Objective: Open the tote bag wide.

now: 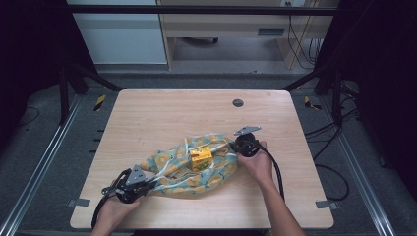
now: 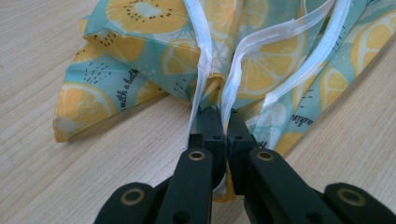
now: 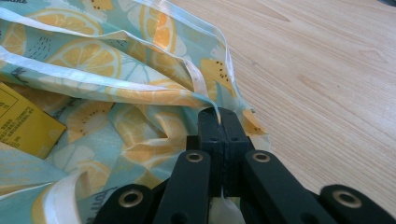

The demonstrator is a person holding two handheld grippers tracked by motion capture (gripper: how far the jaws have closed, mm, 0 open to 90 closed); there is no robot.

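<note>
A wooden table [image 1: 147, 113] seen from above, with a crumpled cloth bag [image 1: 196, 169] printed with yellow lemon slices on pale teal lying near its front middle. A small yellow box [image 1: 201, 158] rests on top of the bag. A person's two hands come in from the bottom edge, each holding a black two-jaw gripper. The left gripper [image 1: 147, 186] sits at the bag's near-left end; in the left gripper view its jaws are pressed together, pinching the bag's white-trimmed edge [image 2: 219, 100] just above the tabletop. The right gripper [image 1: 235, 147] is at the bag's far-right end; in the right gripper view its jaws are likewise squeezed tight on a fold of the fabric and its white trim [image 3: 205, 95]. The bag stretches slackly between the two grippers, lying on the table.
</note>
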